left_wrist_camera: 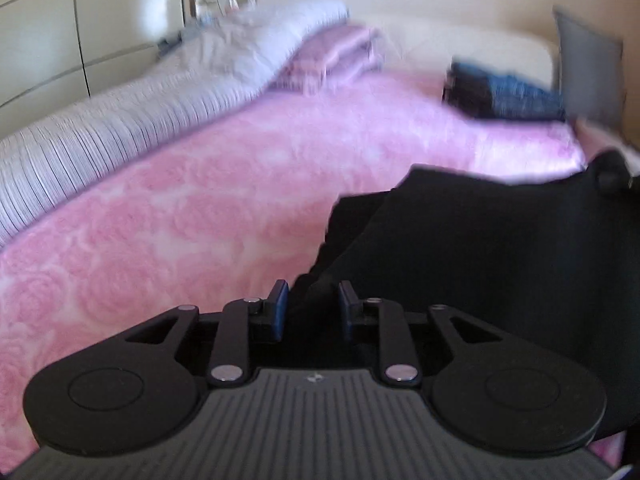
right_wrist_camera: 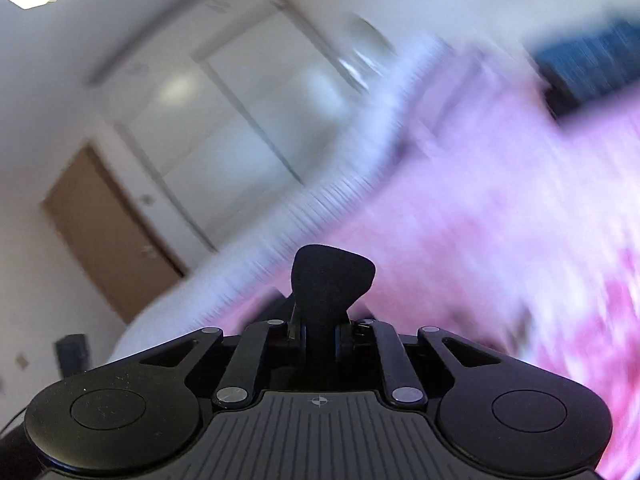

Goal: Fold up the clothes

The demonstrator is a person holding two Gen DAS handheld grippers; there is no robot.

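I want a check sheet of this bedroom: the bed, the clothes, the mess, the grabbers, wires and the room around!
Surface: pink blanket covers the bed.
Job's things: black garment on the blanket; dark folded clothes farther back.
Clutter: white striped bedding bunched along the far edge; grey cushion.
Grippers: left gripper closed on the garment's edge; right gripper pinching a tuft of black cloth.
Cables: nothing seen.
Surroundings: white wardrobe, brown door.
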